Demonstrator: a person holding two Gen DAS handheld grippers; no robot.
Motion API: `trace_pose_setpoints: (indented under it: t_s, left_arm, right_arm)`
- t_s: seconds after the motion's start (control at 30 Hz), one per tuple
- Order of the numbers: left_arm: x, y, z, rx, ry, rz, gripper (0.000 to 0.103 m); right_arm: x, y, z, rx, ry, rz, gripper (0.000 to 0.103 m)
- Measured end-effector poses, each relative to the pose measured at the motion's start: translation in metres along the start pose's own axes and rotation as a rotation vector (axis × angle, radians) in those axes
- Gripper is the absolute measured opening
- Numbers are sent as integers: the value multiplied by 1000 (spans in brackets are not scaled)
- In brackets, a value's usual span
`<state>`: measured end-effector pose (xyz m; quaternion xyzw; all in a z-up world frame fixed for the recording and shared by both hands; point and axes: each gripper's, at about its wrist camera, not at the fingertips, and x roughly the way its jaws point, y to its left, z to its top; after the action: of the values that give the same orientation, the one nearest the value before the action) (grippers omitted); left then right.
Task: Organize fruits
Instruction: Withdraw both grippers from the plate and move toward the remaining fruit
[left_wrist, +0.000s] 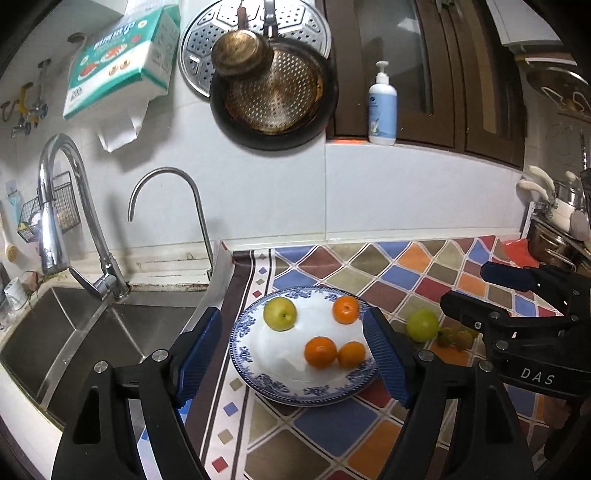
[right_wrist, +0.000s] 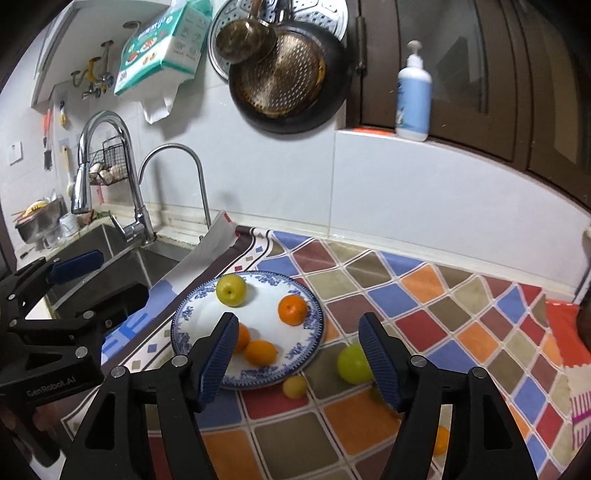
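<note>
Splayed fingers (left_wrist: 384, 358) over plate (left_wrist: 258, 386) (four fruits)

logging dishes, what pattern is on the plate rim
Blue floral print on white, around the plate rim; clearest in the left wrist view.

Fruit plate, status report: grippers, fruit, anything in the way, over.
Left gripper open, empty. Right gripper open, empty. Blue-patterned white plate holds four fruits; green apple and small yellow fruit on the checkered cloth. Nothing blocking.

Both grippers, left (left_wrist: 295, 354) and right (right_wrist: 295, 354), have black frames, silver screws and ribbed blue jaws.
</note>
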<state>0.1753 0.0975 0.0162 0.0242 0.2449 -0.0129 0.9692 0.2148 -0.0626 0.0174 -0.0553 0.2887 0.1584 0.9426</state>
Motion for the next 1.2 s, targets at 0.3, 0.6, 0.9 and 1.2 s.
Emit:
trace_pose_setpoints:
  t_s: [0.3, 0.6, 0.9, 1.2]
  left_arm:
    - [-20, -31, -9, 24, -34, -14, 79]
    - [-21, -61, -21, 63, -31, -30, 79]
    - [-10, -84, -39, 65, 39, -36, 79]
    - [13, -99, -50, 71, 113, -44, 73]
  right_arm:
    - [-43, -17, -16, -1, -57, -80, 68]
    - [-62, -45, -40, 47, -44, -168, 68]
    - [-67, -66, -63, 62, 7, -240, 68]
    - [-48, -88, -86, 117, 100, -236, 68]
